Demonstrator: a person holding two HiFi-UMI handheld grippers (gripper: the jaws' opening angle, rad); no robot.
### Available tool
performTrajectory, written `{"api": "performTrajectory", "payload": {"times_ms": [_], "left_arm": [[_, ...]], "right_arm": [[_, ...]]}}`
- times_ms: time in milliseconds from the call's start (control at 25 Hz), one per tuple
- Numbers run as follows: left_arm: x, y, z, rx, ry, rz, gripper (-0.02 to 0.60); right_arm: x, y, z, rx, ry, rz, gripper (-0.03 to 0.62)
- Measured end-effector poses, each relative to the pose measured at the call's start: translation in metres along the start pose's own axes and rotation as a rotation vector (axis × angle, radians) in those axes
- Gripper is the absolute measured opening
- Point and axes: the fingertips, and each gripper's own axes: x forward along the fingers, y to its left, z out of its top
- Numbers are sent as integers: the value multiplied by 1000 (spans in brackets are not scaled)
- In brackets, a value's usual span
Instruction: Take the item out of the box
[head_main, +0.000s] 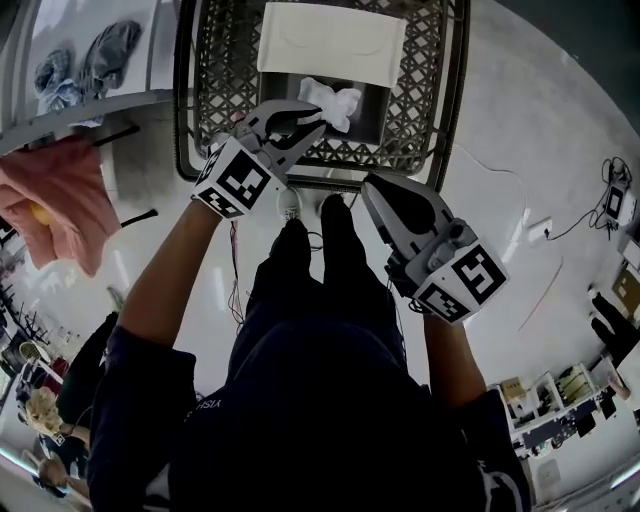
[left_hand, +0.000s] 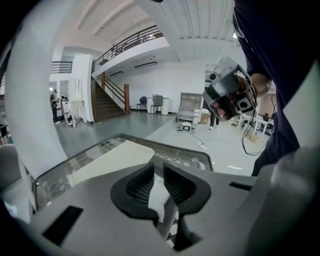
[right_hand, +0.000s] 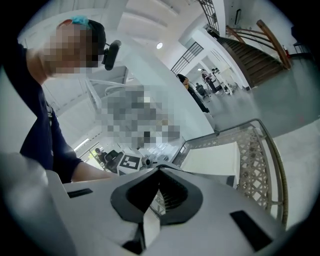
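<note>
Pink fabric hangs at the far left, well apart from the work. Next comes the left gripper, reaching into the wire basket. Its jaws are nearly together and clamped on the item, a crumpled white piece of soft material. In the left gripper view a fold of that white material fills the narrow gap between the ribbed pads. The item sits at the near edge of the open box inside the basket. Whether it has fully cleared the box wall I cannot tell. The step in hand looks like the lift-out. It is probably best done by raising the item straight up until its loose end is clear of the box and the basket rim, then drawing it towards the body, with the grip kept firm because soft material can slip. To the right, outside the basket, the right gripper hangs with its jaws together, and nothing shows between them.
</note>
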Motion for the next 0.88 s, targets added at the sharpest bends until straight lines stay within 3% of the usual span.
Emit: {"api": "performTrajectory", "payload": {"times_ms": [600,880], "left_arm": [[67,7,-65,266,278,-110,69],[85,3,-82,332,376,-136,67]], "right_arm": [[-2,-47,-21,84,43,-28,23],[-10,-59,-24,95,42,-46,23]]}}
